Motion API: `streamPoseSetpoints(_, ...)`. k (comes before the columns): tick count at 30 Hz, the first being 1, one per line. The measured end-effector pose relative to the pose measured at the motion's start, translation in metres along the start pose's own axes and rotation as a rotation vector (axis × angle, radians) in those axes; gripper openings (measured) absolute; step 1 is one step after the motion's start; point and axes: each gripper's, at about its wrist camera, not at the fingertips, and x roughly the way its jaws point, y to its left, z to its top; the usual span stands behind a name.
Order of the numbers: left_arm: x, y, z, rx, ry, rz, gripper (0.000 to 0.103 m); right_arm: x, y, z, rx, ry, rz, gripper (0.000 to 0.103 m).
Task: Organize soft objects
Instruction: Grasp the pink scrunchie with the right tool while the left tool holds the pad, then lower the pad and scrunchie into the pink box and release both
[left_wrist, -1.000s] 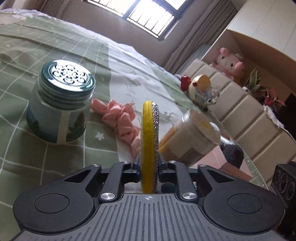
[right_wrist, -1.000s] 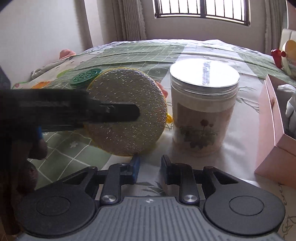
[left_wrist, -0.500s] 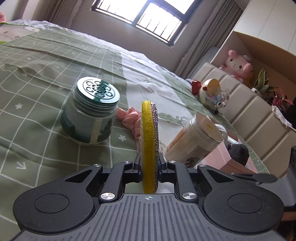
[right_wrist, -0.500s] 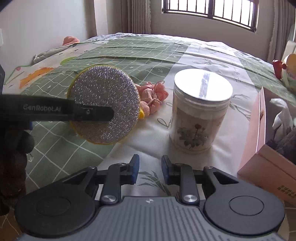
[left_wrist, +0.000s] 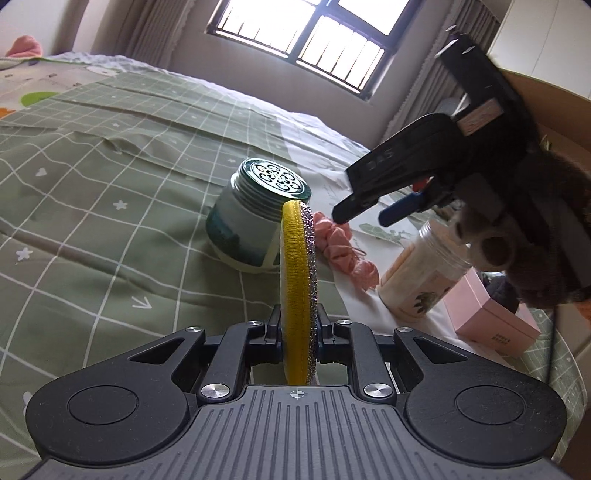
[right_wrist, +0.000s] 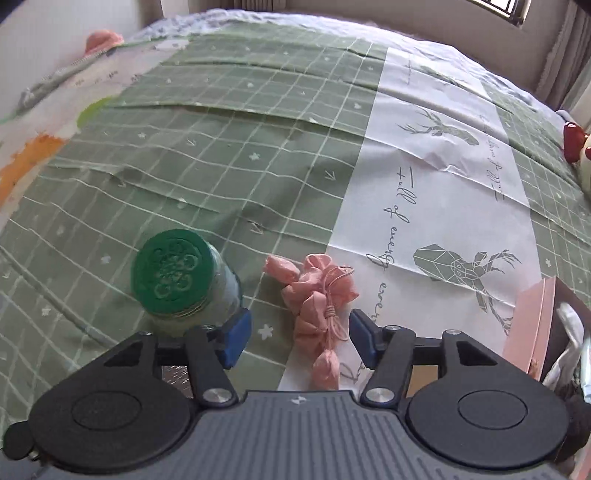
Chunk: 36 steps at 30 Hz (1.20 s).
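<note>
Left gripper (left_wrist: 297, 325): jaws clenched on the round yellow scouring pad (left_wrist: 297, 291), which is pinched at its near rim and stands on edge, the glittery face turned right.
Right gripper (right_wrist: 295, 332): jaws released and just widened, nothing between the pads; the pink fabric string (right_wrist: 317, 306) lies on the bed under the gap.
Pink fabric string, place: on the green checked bedspread (right_wrist: 221, 147), just right of the green-lidded jar (right_wrist: 177, 280), at the seam with the white deer panel (right_wrist: 436, 177).
Long axis: runs from the far-left puff to the near puff at the gripper's base, slightly slanted; a thin cord loops along its right side.
Handling, judged: light, limp and crushable, so it will sag and dangle from any single pinch.
Where to grip: the bunched middle at the cord knot, across the narrow width.
Risk: the jar stands close to the left finger (right_wrist: 234, 341) and could be nudged.
Pad, judged: light, springy, rough enough not to slip.
</note>
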Motion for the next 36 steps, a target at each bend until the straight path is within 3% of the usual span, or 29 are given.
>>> streamPoseSetpoints(7, 0.005, 0.004, 0.002, 0.010, 0.015, -0.009, 0.018, 0.046, 0.010, 0.010, -0.015, 0.070, -0.049, 0.047)
streamPoseSetpoints(9, 0.007, 0.003, 0.002, 0.009, 0.017, -0.001, 0.018, 0.053, 0.012, 0.007, -0.036, 0.090, -0.044, 0.037)
streamPoseSetpoints(11, 0.008, 0.002, 0.001, 0.012, 0.014, 0.006, 0.018, 0.054, 0.014, 0.002, -0.062, 0.091, -0.029, 0.019)
streamPoseSetpoints(14, 0.009, 0.001, 0.001, 0.006, 0.013, 0.001, 0.018, 0.041, 0.015, -0.005, -0.095, 0.062, -0.015, 0.015)
streamPoseSetpoints(21, -0.006, -0.024, 0.018, 0.045, -0.030, 0.001, 0.017, -0.057, -0.015, -0.018, -0.037, -0.133, 0.091, 0.014)
streamPoseSetpoints(27, -0.032, -0.082, 0.078, 0.178, -0.162, -0.021, 0.017, -0.160, -0.058, -0.030, 0.024, -0.351, 0.154, 0.014)
streamPoseSetpoints(32, -0.039, -0.154, 0.116, 0.307, -0.222, -0.055, 0.017, -0.228, -0.120, -0.051, 0.094, -0.502, 0.140, 0.014)
streamPoseSetpoints(36, -0.023, -0.208, 0.122, 0.380, -0.205, -0.119, 0.018, -0.261, -0.179, -0.080, 0.162, -0.575, 0.083, 0.014)
